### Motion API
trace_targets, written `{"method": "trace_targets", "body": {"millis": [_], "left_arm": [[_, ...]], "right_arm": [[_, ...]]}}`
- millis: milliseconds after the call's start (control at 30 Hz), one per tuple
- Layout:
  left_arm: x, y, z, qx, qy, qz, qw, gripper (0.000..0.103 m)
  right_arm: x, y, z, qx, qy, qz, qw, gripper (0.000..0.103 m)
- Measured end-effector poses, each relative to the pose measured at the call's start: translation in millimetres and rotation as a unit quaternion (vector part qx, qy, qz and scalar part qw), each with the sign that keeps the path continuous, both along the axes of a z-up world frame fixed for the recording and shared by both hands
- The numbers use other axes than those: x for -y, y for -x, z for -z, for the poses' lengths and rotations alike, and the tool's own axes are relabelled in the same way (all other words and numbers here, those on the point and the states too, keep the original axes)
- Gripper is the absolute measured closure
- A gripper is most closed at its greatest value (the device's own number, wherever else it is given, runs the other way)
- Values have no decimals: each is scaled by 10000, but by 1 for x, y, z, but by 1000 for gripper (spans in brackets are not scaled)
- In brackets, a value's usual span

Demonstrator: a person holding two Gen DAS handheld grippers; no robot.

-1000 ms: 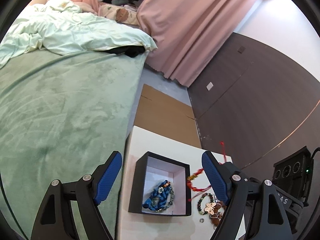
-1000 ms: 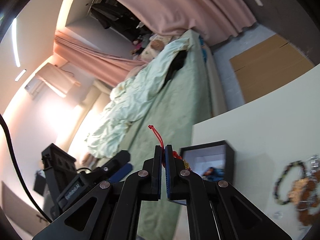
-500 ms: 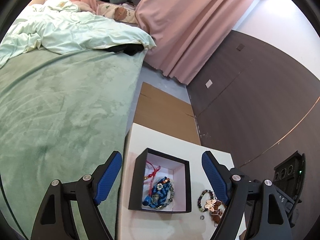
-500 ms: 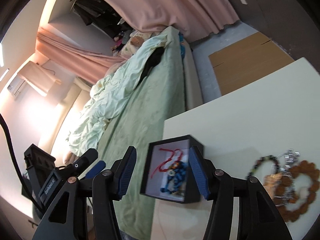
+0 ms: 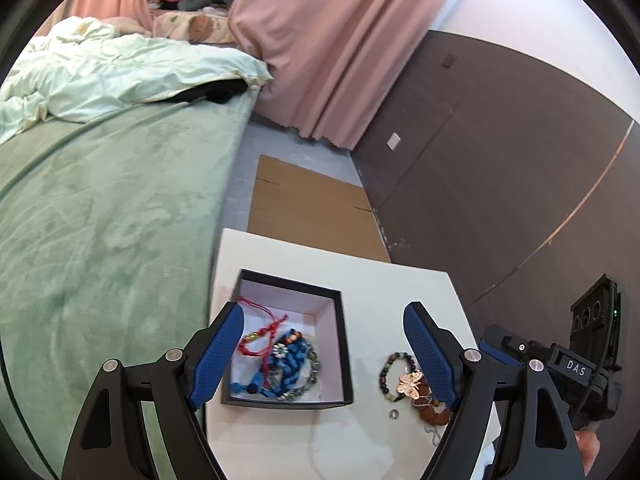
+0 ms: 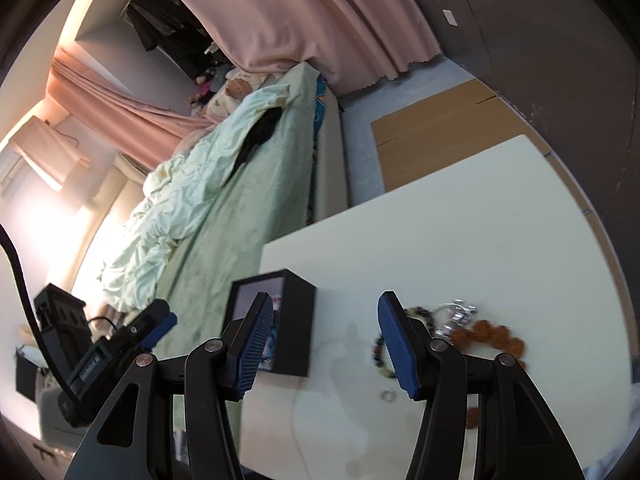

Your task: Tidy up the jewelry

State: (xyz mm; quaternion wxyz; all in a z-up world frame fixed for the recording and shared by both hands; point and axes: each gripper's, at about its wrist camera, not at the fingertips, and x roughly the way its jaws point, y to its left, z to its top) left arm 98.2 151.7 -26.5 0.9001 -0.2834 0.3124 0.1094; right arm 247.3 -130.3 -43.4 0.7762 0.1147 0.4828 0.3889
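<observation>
A black box with a pale lining sits on the white table. Inside lie a red cord bracelet and a blue bead piece. To its right on the table lie a dark bead bracelet, a butterfly charm and a small ring. My left gripper is open above the box and empty. My right gripper is open and empty, between the box and a brown bead bracelet with a silver piece.
A green bed runs along the table's left edge. Flat cardboard lies on the floor beyond the table. A dark wall panel stands to the right, pink curtains behind.
My right gripper opened and let the red cord bracelet fall into the box, then drew back toward the loose jewelry. My left gripper stayed open and shifted only slightly.
</observation>
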Motion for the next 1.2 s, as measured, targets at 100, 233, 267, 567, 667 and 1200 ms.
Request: {"method": "trace_targets", "body": {"millis": [100,233,267,567,667,1200], "left_arm": [[10,-3,0,12,-68,113,9999,20],[24,-10,2,-32,-174,283,9994,20],[28,-12,3,-48,-205,339,9992,20],[68,-28,13,-234,-471,779,9956,39],[82,-37,19,-302,-499,940,9939,46],[137,-76,62,-928,-740,1685,9785,77]], "right_arm": [[7,-3,5,-78,112,-6,9999,47],[16,-6,13,-181,359,16,9992,47],[19,-6,16,-235,426,30,9988,47],[42,-16,38,-748,557,248,9953,47],[50,-18,39,-740,663,342,9945,48],[79,-33,43,-879,703,489,9924,48]]}}
